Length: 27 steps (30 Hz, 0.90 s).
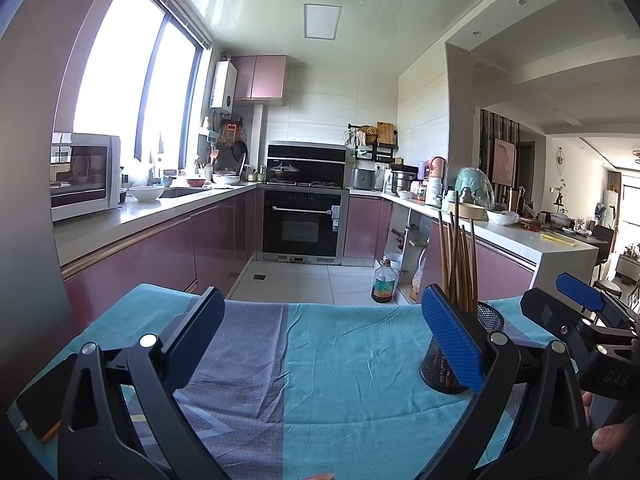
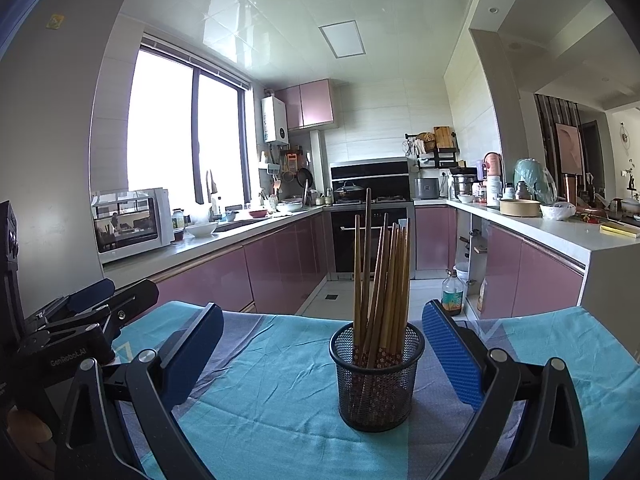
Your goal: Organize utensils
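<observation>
Left wrist view: the left gripper (image 1: 320, 334) hangs with jaws spread wide and empty above the teal tablecloth (image 1: 352, 364), whose far edge drops to the kitchen floor. The mesh holder (image 1: 486, 320) of chopsticks (image 1: 460, 264) stands partly behind its right finger.

Right wrist view: the right gripper (image 2: 322, 350) is also wide open and empty; the mesh holder (image 2: 376, 384) stands upright between its fingers, touching neither, cloth free around it.

Daylight floods in through the window (image 1: 136, 80), which is blown out to white. The ceiling (image 2: 248, 12) shows glare. Fisheye bending curves the walls, and the corners go dark. The near-left edge looks blurred, possibly from closeness.
</observation>
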Motion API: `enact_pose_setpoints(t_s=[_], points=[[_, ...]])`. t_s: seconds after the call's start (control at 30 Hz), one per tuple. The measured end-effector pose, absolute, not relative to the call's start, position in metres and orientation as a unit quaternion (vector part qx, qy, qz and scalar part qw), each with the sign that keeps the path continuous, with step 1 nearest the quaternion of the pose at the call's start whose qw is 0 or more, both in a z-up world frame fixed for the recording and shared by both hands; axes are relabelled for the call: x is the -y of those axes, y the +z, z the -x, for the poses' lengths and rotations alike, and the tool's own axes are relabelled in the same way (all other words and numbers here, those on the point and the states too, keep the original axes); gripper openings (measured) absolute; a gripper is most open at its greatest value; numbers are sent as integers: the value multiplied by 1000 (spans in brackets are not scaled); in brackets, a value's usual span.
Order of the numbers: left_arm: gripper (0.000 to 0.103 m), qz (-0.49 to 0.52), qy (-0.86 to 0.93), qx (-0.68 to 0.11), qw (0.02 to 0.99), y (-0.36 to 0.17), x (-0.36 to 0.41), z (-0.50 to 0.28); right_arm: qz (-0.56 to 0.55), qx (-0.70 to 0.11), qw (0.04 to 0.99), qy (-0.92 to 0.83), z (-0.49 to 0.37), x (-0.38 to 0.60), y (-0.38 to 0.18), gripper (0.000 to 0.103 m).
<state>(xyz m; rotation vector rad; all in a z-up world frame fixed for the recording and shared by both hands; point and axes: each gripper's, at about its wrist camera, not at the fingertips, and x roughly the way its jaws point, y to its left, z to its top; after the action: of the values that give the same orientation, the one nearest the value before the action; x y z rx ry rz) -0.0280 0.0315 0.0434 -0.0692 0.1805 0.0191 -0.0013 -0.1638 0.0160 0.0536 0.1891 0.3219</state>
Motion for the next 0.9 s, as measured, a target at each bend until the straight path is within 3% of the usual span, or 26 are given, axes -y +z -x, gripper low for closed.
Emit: enact_pose_setpoints(t_s=[0.9], points=[[97,35,10,-95,995,39,-31,27,-29,-95,982,159,1,166,16,96]])
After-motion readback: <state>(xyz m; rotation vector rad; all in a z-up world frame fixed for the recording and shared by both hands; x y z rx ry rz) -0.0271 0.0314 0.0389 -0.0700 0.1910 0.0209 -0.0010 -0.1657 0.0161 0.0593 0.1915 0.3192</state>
